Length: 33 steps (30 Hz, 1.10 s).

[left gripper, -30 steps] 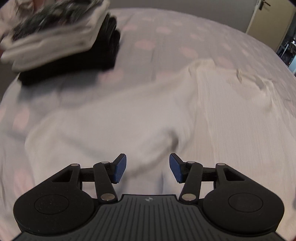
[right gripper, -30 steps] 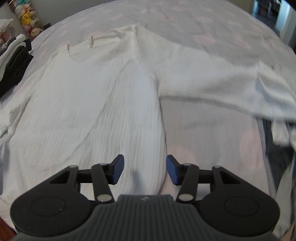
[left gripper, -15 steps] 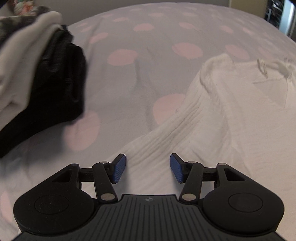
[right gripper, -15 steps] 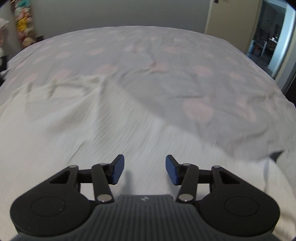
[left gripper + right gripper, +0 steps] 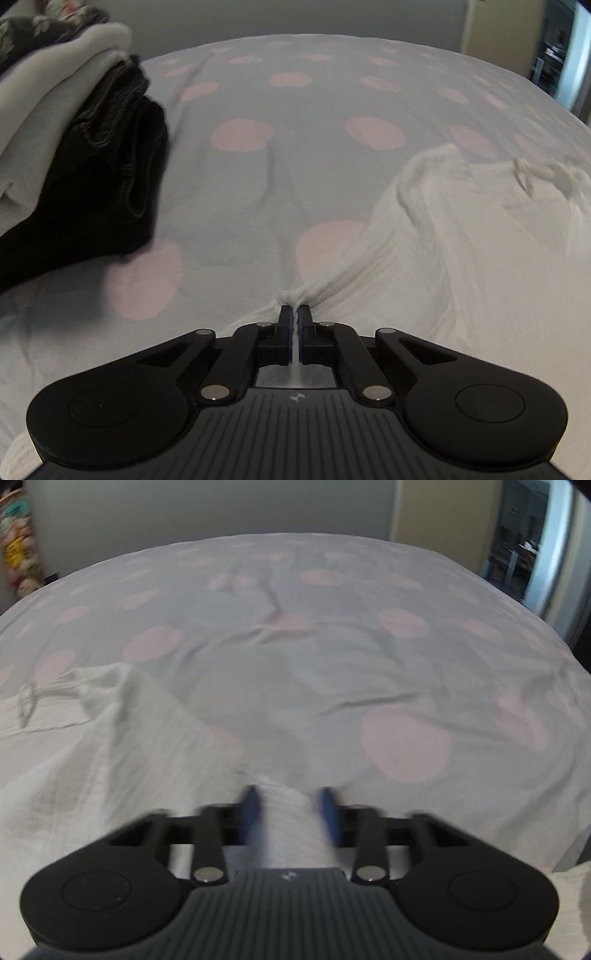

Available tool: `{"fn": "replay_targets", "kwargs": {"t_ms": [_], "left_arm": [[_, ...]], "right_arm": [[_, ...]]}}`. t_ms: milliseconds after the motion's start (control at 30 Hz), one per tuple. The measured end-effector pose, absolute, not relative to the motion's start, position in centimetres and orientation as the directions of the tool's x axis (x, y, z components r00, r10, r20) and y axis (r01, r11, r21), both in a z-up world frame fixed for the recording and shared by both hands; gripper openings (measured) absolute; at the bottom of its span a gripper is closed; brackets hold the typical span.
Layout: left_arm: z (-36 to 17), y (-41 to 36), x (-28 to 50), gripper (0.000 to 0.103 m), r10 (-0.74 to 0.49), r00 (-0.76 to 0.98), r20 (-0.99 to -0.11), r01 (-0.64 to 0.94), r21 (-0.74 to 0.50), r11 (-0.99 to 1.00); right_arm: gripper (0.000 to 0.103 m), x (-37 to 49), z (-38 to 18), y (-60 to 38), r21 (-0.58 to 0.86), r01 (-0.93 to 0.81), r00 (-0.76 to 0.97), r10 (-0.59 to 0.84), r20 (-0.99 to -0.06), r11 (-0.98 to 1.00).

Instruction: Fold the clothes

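Grey bedding dotted with pale pink spots covers the bed (image 5: pixel 332 92) that fills both wrist views, with a plain wall behind it and a doorway (image 5: pixel 524 546) at the far right. On it lies a white ribbed shirt (image 5: pixel 461 251), spread out with its collar end toward the far side; a small white tag (image 5: pixel 524 177) stands up at the neckline, and the same tag shows at the left edge of the right wrist view. The left gripper (image 5: pixel 294 314) is clenched on the shirt's left edge: its two fingers stand pressed together with a thin fold of white cloth pinched between them, and the fabric bunches into a small knot just ahead of the tips, with taut creases running from there toward the shoulder. To the left of that gripper, well apart from the shirt, sits a stack of folded clothes (image 5: pixel 74 155), black pieces at the bottom, a cream one above them and a dark flowered one on top. In the right wrist view the right gripper (image 5: pixel 290 805) is blurred by motion; its blue fingers (image 5: pixel 251 808) still show a gap, the jaws are closing, and a strip of the shirt's right side (image 5: pixel 288 819) lies between them, with the pads not clearly pressing on it. Beyond that gripper the shirt's edge gives way to bare bedding, and colourful soft toys (image 5: pixel 16 550) stand blurred by the far left wall.
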State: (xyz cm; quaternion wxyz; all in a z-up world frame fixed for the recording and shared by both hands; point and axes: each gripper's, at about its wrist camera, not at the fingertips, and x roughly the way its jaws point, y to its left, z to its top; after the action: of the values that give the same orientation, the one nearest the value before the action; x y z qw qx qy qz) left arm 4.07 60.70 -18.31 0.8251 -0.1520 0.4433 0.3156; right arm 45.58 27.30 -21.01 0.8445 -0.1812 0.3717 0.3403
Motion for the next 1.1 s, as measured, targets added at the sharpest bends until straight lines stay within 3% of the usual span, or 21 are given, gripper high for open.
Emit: {"fn": "replay_targets", "kwargs": {"t_ms": [300,567,667,700,800,900,933,1000,1100], "left_arm": [[-14.9,64.6,5.3,0.0,0.517,0.329,-0.79,-0.779,0.083,0.622],[-17.8,65.4,6.3,0.001,0.508,0.266,-0.819,-0.751,0.154,0.642],[-18.3,65.2,6.0,0.01,0.521,0.281,-0.806,-0.742,0.162,0.65],[-18.1,65.2,5.8,0.018,0.519,0.29,-0.804,-0.743,0.153,0.652],[-17.1,64.7,5.2,0.032,0.525,0.337,-0.781,-0.736,0.129,0.665],[-15.9,64.0,5.8,0.044,0.504,0.409,-0.761,-0.696,0.097,0.711],[-15.7,63.8,6.4,0.054,0.489,0.431,-0.759,-0.68,0.083,0.728],[-15.8,63.0,7.8,0.059,0.461,0.467,-0.755,-0.646,0.065,0.76],[-17.1,61.8,10.8,0.06,0.435,0.479,-0.762,-0.607,0.07,0.792]], "right_arm": [[0.002,46.8,-17.3,28.9,-0.201,-0.602,0.67,0.353,-0.653,0.773],[0.003,48.5,-19.3,30.3,-0.229,-0.59,0.65,0.287,-0.704,0.774],[0.007,48.5,-20.1,29.9,-0.196,-0.591,0.624,0.289,-0.726,0.783],[0.009,48.5,-20.3,29.8,-0.185,-0.591,0.615,0.29,-0.734,0.785],[0.026,48.0,-19.6,28.9,-0.143,-0.595,0.615,0.334,-0.714,0.791],[0.029,47.4,-18.1,28.4,-0.091,-0.621,0.606,0.404,-0.685,0.778],[0.029,47.2,-17.8,28.4,-0.085,-0.634,0.601,0.42,-0.68,0.769],[0.033,46.7,-17.4,28.9,-0.085,-0.657,0.591,0.442,-0.675,0.749],[0.035,45.8,-17.4,29.9,-0.1,-0.68,0.579,0.448,-0.681,0.726]]}}
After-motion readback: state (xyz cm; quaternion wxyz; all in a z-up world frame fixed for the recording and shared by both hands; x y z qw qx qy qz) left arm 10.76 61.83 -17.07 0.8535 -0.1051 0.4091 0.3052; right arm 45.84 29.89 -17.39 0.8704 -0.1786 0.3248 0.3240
